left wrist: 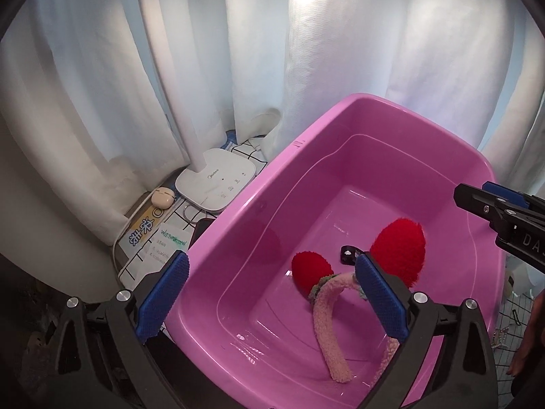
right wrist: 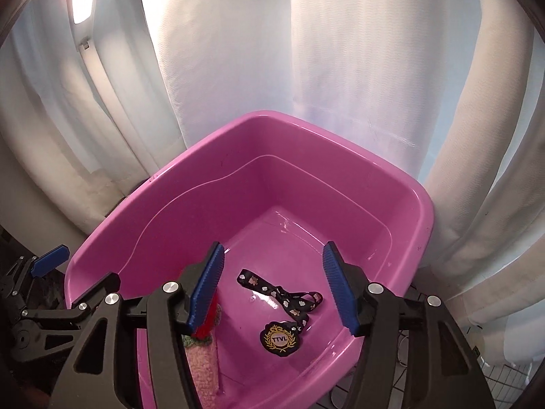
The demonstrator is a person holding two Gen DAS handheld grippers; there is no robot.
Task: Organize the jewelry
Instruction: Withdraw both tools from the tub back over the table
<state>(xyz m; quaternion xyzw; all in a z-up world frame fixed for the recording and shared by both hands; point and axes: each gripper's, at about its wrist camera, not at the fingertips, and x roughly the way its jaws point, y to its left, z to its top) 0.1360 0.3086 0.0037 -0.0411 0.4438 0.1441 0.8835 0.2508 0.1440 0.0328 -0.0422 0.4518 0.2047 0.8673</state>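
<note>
A pink plastic tub (left wrist: 238, 211) holds a fluffy pink headband (left wrist: 327, 323) with two red plush ears (left wrist: 398, 248). A black ribbon accessory with a round "TTVL" badge (right wrist: 281, 339) lies on the tub floor; part of it shows in the left wrist view (left wrist: 348, 254). My left gripper (left wrist: 272, 293) is open and empty over the tub's near left rim. My right gripper (right wrist: 272, 286) is open and empty above the black accessory, and it also shows in the left wrist view (left wrist: 490, 201). The headband (right wrist: 202, 358) is partly hidden behind my right gripper's left finger.
A white lamp base (left wrist: 216, 179) and its post stand left of the tub (right wrist: 170, 187). A small beige earbud case (left wrist: 163, 197) and printed cards (left wrist: 150, 235) lie by the lamp. White curtains (left wrist: 374, 51) hang behind. A checked cloth covers the table (left wrist: 252, 150).
</note>
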